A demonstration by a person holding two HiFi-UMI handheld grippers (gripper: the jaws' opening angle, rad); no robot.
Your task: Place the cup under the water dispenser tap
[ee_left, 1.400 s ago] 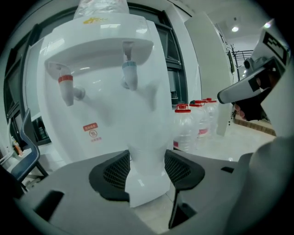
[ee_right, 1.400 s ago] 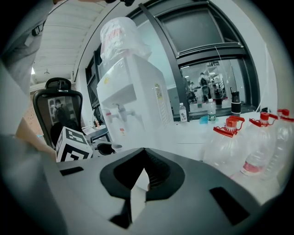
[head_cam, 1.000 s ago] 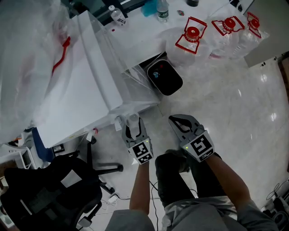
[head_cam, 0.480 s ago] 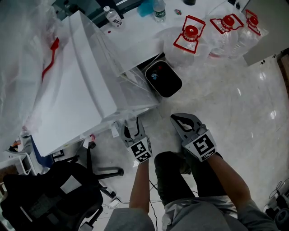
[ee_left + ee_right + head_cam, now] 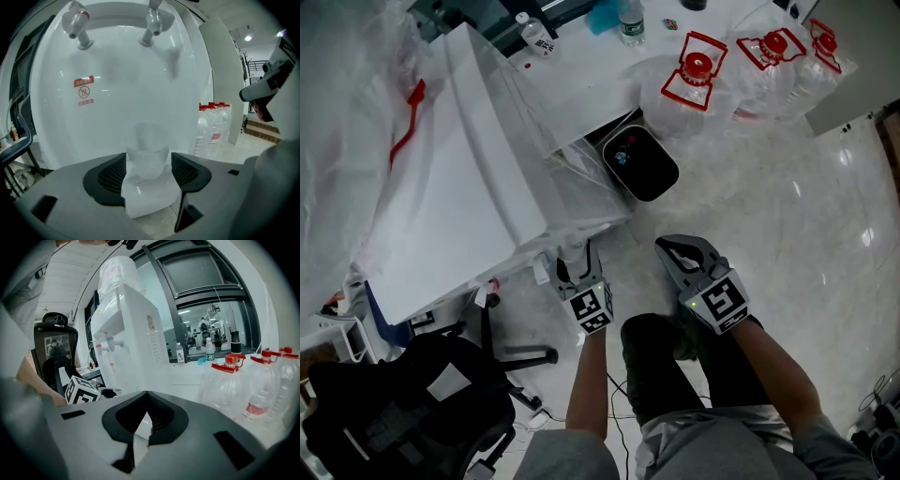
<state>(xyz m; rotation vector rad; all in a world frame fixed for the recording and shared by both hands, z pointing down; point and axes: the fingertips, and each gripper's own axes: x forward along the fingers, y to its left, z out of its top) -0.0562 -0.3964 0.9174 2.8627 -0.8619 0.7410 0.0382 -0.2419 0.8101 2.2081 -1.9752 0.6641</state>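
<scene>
The left hand-held gripper [image 5: 577, 265] is just spreading its jaws off the cup [image 5: 147, 158] between them, which is sitting beneath the tap [image 5: 151, 26] — the right hand-held gripper [image 5: 147, 394] is hanging closed, empty.

We saw our right tongs [image 5: 147, 394] closed, tips touching, pointed toward the white water dispenser [image 5: 133, 333], with red-capped bottles [image 5: 229, 380] at the right.

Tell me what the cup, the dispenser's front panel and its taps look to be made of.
Cup: probably thin frosted plastic, since the panel shows dimly through its wall.
Front panel: likely glossy white plastic, smooth, with soft reflections and a red printed label.
Taps: pale moulded plastic by the look, but too blurred to be sure.
</scene>
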